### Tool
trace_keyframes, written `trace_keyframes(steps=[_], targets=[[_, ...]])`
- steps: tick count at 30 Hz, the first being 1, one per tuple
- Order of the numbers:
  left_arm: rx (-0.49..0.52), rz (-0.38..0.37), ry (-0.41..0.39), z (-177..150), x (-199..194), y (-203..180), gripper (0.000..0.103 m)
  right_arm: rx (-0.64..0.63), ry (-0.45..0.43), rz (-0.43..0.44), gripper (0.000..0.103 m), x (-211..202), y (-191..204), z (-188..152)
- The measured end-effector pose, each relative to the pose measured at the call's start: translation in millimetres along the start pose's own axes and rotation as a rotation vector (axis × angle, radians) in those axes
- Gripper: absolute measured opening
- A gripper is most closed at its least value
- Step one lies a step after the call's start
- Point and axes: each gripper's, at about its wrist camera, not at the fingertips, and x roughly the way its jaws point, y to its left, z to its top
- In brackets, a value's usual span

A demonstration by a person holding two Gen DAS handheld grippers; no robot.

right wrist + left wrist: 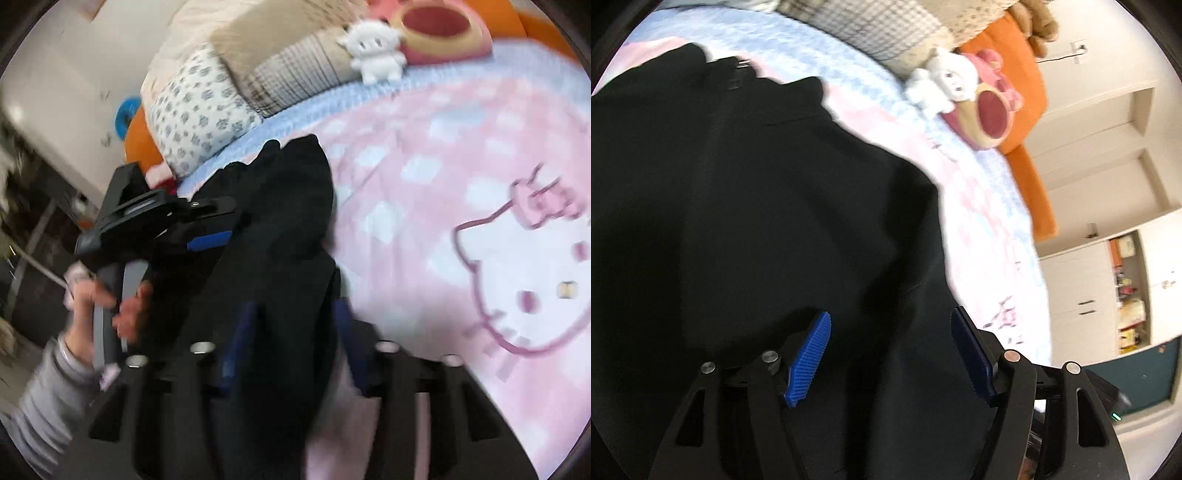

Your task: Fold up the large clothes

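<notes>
A large black garment (757, 221) lies on the pink and blue bed cover (990, 206). In the left wrist view it fills the left and middle, and my left gripper (890, 354) stands open over it, blue pads wide apart with cloth between them. In the right wrist view the garment (288, 229) is bunched in a dark ridge. My right gripper (291, 339) has its blue pads apart on either side of the cloth. The left gripper (207, 236) shows there too, at the garment's left edge, held by a hand.
A white plush toy (373, 48) and a pink bowl-shaped cushion (439, 26) sit at the head of the bed beside patterned pillows (199, 110). An orange headboard (1023, 122) and white cupboards (1108, 184) stand beyond. A Hello Kitty print (532, 280) covers the bed's right.
</notes>
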Motion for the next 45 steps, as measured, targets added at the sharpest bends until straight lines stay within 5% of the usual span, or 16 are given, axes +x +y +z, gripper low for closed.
trace_keyframes(steps=[1, 2, 3, 4, 8, 13, 15, 16, 17, 19, 23, 26, 31, 35, 40, 45], targets=[[0.019, 0.002, 0.008, 4.1, 6.9, -6.1, 0.068, 0.034, 0.006, 0.026, 0.009, 6.4, -3.4, 2.4], [0.038, 0.018, 0.021, 4.2, 16.4, -15.4, 0.054, 0.063, 0.017, 0.053, 0.007, 10.3, -9.9, 4.8], [0.057, 0.032, 0.043, 6.8, 24.4, -20.0, 0.018, 0.083, 0.012, 0.06, 0.007, 9.9, -15.0, 7.8], [0.078, 0.05, 0.058, 9.5, 31.6, -24.8, 0.006, 0.075, -0.012, 0.043, 0.006, 4.5, -14.0, 6.8], [0.147, 0.049, -0.061, 19.2, 38.2, -45.8, 0.009, -0.006, -0.172, -0.078, 0.004, -31.5, -4.5, 7.1], [0.114, 0.142, -0.03, 23.0, 69.5, -38.0, 0.009, -0.052, -0.172, -0.205, 0.004, -3.5, -0.2, 13.8], [0.066, 0.12, -0.011, 21.5, 70.7, -24.1, 0.013, -0.086, -0.134, -0.259, 0.012, 12.3, 3.0, 14.0], [0.039, 0.093, -0.017, 19.0, 61.9, -15.7, 0.015, -0.101, -0.114, -0.283, 0.023, 15.6, 3.8, 11.0], [0.016, 0.079, -0.031, 16.5, 53.4, -14.4, 0.025, -0.121, -0.113, -0.321, 0.041, 14.2, 5.6, 6.6], [0.011, 0.078, -0.093, 4.6, 15.9, -9.4, 0.049, -0.156, -0.17, -0.347, 0.056, -5.1, 16.5, -0.3], [0.104, 0.069, -0.208, -35.4, -89.7, -9.3, 0.073, -0.2, -0.278, -0.307, 0.061, -54.0, 45.2, -11.9], [0.156, 0.138, -0.262, -92.2, -172.4, 5.9, 0.095, -0.269, -0.324, -0.234, 0.07, -85.3, 79.8, -27.4], [0.086, 0.328, -0.256, -167.9, -303.2, 67.0, 0.095, -0.432, -0.346, -0.205, 0.08, -103.8, 140.2, -64.8], [-0.038, 0.418, -0.358, -246.0, -421.0, 134.7, 0.095, -0.411, -0.295, -0.088, 0.087, -103.2, 163.1, -83.1], [-0.272, 0.476, -0.487, -334.3, -514.2, 237.6, 0.095, -0.392, -0.193, -0.036, 0.088, -74.5, 193.2, -90.2], [-0.538, 0.351, -0.535, -365.6, -531.8, 341.4, 0.095, -0.419, -0.138, 0.021, 0.088, -47.9, 238.8, -99.2]])
